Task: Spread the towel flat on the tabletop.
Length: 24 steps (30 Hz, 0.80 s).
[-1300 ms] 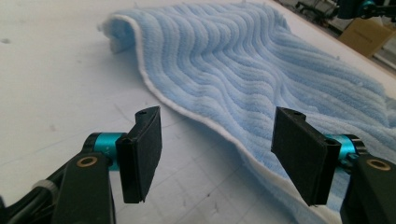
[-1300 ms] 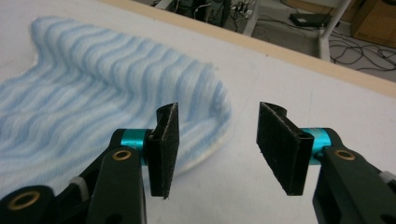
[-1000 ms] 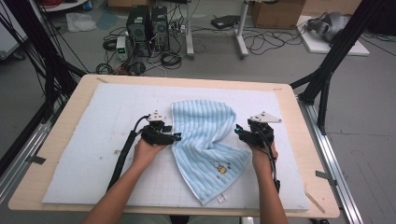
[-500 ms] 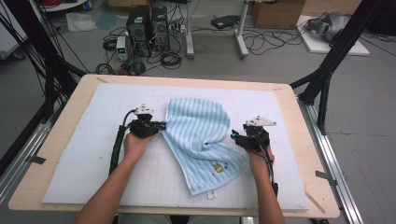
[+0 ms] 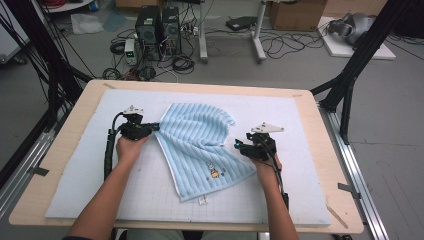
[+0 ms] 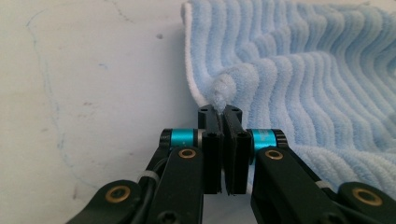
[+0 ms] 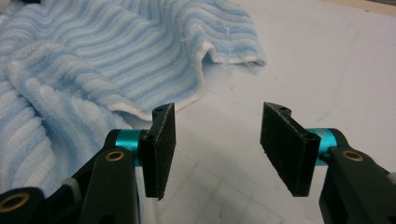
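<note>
A light blue ribbed towel [image 5: 200, 145] with a small printed figure lies rumpled on the white mat [image 5: 300, 130] in the middle of the table. My left gripper [image 5: 156, 127] is shut on a pinch of the towel's left edge [image 6: 223, 91]. Beside the towel's right side my right gripper [image 5: 238, 146] stands open, nothing between its jaws, just above the mat [image 7: 219, 135]. The towel [image 7: 93, 70] spreads to the left of and beyond the right gripper's jaws.
The mat covers most of a wooden table [image 5: 330, 135]. Black frame legs [image 5: 350, 75] stand at the table's right and left. Computers and cables [image 5: 160, 30] lie on the floor behind the far edge.
My left gripper has pulled the towel's left edge up and leftward, spreading the cloth. The right gripper has let go and opened, and drawn slightly toward the near right.
</note>
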### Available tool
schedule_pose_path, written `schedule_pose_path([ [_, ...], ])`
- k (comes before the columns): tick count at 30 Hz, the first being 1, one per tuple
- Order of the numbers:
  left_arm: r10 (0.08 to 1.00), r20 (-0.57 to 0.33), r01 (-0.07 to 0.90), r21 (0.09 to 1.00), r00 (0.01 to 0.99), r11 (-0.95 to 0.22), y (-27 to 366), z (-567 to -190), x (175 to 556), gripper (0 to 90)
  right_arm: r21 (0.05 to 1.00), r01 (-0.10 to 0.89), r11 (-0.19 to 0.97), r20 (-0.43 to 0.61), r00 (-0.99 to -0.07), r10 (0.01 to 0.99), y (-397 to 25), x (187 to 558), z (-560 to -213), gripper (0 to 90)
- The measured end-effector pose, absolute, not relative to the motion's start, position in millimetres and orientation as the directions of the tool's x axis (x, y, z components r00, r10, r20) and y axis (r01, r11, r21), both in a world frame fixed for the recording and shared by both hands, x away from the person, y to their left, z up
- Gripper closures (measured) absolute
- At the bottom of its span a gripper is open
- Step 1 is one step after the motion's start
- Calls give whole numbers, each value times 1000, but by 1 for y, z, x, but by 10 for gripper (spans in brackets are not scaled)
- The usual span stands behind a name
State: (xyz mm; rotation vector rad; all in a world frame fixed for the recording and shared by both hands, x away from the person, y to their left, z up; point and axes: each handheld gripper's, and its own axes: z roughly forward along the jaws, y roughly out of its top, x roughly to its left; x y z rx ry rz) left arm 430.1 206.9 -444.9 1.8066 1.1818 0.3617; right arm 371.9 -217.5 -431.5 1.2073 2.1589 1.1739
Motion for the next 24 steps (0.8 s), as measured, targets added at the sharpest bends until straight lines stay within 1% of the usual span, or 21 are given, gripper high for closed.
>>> schedule_pose_path([
  [3, 827, -237, 560, 821, 510, -111, 206, -445, 429, 856, 812, 509, 285, 67, -567, 821, -206, 380, -433, 464],
  [4, 823, -244, 558, 824, 512, -103, 205, -444, 429, 814, 809, 511, 290, 71, -575, 815, -202, 383, -433, 467],
  [6, 823, -250, 550, 830, 510, -89, 202, -442, 427, 624, 802, 509, 313, 64, -594, 802, -192, 389, -435, 467],
  [7, 826, -247, 543, 836, 506, -82, 201, -441, 426, 544, 793, 514, 326, 61, -600, 798, -188, 393, -436, 467],
  [8, 825, -249, 535, 841, 507, -76, 201, -439, 425, 487, 784, 521, 336, 58, -602, 797, -184, 397, -438, 467],
  [11, 823, -248, 526, 848, 510, -70, 202, -435, 421, 413, 756, 542, 368, 38, -598, 801, -173, 410, -442, 467],
  [13, 821, -251, 523, 850, 513, -67, 205, -435, 418, 406, 743, 557, 373, 42, -594, 804, -167, 417, -445, 484],
  [15, 822, -252, 521, 851, 511, -63, 208, -435, 415, 392, 734, 557, 388, 36, -602, 798, -162, 422, -448, 544],
  [16, 821, -254, 521, 851, 511, -61, 210, -436, 414, 392, 737, 554, 387, 34, -602, 798, -161, 424, -447, 648],
  [17, 822, -250, 521, 851, 512, -65, 211, -436, 413, 391, 738, 550, 391, 36, -611, 791, -161, 426, -446, 793],
  [18, 822, -254, 525, 848, 510, -64, 212, -437, 412, 391, 735, 540, 411, 8, -612, 791, -160, 428, -445, 835],
  [20, 818, -258, 529, 846, 515, -65, 213, -438, 411, 392, 729, 537, 425, -43, -584, 811, -159, 435, -443, 849],
  [22, 812, -256, 527, 847, 524, -74, 212, -437, 410, 391, 736, 540, 409, -64, -546, 836, -161, 443, -439, 850],
  [24, 809, -247, 522, 849, 533, -85, 209, -436, 409, 391, 745, 526, 409, -107, -512, 853, -162, 450, -436, 849],
])
